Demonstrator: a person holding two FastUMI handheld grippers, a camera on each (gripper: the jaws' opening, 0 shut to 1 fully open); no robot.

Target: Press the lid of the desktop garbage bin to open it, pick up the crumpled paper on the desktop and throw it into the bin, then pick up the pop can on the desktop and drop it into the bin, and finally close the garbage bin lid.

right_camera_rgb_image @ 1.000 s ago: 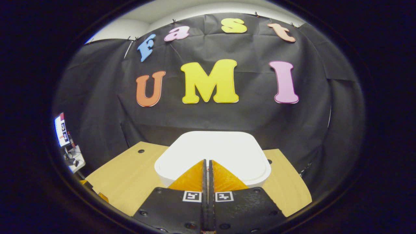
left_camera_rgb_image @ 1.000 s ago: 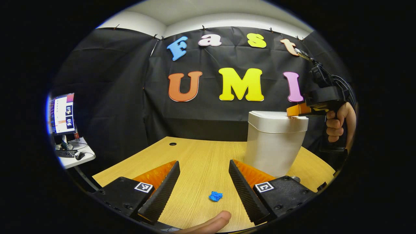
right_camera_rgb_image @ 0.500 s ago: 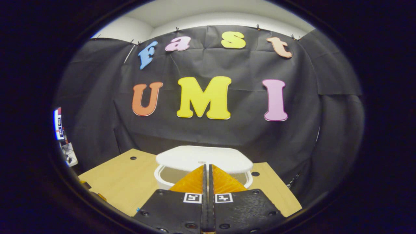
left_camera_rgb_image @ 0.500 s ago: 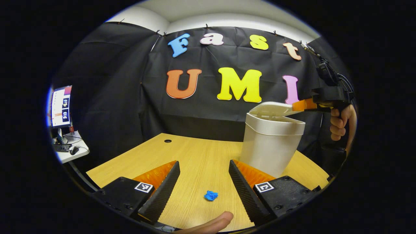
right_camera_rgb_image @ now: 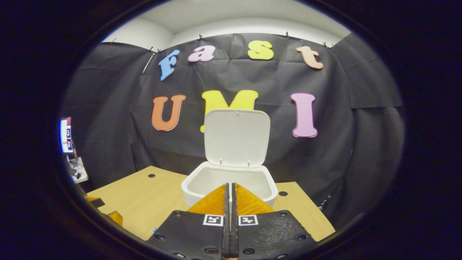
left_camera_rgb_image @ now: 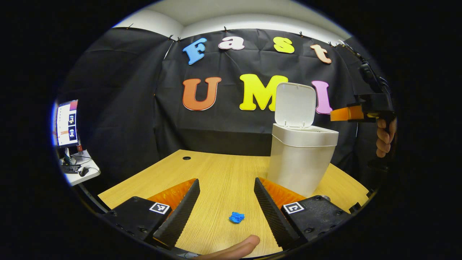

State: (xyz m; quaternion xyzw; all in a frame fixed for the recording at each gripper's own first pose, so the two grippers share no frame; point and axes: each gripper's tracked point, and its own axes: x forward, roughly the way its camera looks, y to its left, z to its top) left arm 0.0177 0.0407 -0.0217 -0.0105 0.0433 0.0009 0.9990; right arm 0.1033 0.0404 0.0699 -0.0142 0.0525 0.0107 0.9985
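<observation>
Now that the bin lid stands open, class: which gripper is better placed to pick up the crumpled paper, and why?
Left. The left gripper is open, with the blue crumpled paper on the table between its fingers. The right gripper is shut and sits up by the bin, whose lid stands upright.

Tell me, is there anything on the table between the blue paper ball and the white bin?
No. In the left gripper view, bare wooden table lies between the blue paper ball and the white bin.
</observation>
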